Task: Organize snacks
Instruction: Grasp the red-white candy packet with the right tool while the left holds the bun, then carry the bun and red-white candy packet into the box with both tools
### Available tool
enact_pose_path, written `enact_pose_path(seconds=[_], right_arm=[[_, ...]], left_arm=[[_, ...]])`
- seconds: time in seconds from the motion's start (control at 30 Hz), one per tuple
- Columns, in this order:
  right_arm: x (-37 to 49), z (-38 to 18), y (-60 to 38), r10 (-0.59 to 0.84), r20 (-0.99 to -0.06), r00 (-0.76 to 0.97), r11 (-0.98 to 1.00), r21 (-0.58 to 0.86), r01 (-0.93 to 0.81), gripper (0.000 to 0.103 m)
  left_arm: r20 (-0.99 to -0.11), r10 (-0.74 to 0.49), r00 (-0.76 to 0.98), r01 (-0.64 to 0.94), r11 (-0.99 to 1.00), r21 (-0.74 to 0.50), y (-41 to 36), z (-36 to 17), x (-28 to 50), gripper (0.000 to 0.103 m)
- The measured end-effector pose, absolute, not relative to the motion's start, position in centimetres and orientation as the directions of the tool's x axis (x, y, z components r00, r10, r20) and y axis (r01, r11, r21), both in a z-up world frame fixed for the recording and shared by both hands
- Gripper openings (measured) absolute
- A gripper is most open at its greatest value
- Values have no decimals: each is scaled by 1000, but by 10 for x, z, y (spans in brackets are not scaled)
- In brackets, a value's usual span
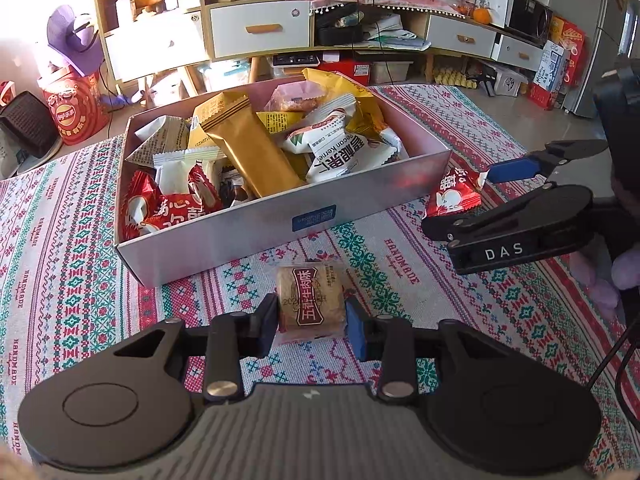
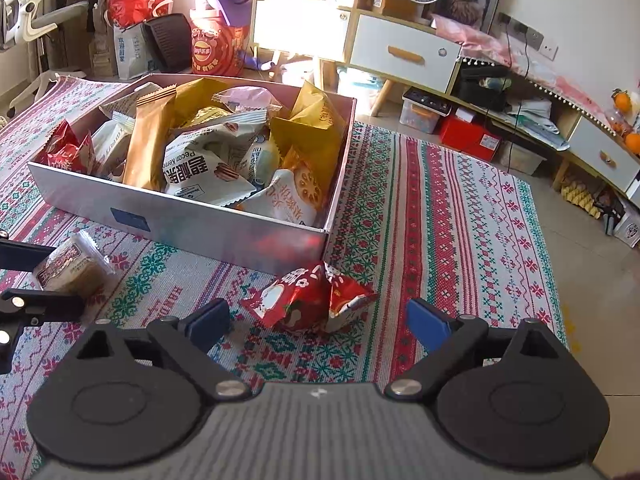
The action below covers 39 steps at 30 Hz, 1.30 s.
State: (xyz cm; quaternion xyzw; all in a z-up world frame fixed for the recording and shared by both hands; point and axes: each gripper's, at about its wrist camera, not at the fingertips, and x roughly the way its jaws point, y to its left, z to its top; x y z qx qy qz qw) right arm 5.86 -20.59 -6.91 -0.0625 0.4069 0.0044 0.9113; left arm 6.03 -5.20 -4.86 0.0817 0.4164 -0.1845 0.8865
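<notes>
A brown square pastry packet [image 1: 310, 300] lies on the patterned cloth just in front of the silver box [image 1: 248, 220], and my left gripper [image 1: 311, 323] is shut on its two sides. The same packet [image 2: 74, 268] shows at the left edge of the right wrist view. A red crinkled snack packet [image 2: 308, 300] rests on the cloth by the box's near right corner. My right gripper [image 2: 318, 318] stands open around it, with both blue pads clear of the wrapper. In the left wrist view that red packet [image 1: 454, 196] sits between the right gripper's fingers [image 1: 514, 170].
The silver box [image 2: 180, 226] is heaped with several gold, white and red snack packets. The woven cloth [image 2: 440, 220] stretches to the right of it. Low cabinets with drawers [image 1: 260, 30], storage bins and a red snack bucket [image 1: 74, 106] stand on the floor behind.
</notes>
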Motion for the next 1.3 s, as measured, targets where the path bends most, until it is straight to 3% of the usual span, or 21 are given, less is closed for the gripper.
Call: enact_pose_path(seconds=[0.2,0.53,1.3], right_arm=[[62,-68,-200,-32,-736,676,992,-107,-70,73],[56,-60,-195,-27,-731,682,992,-105,-72,56],[36,-44,-186,39,-777,628,991,-48,-122,50]], left_arm=[[-776,-261,575,386,922,-24,-45,-46,61,42],[-774,-272,572,387,921,-38,-36,-41,58,42],[-779,-272,564,366,929,-59,-14,-34,57,42]])
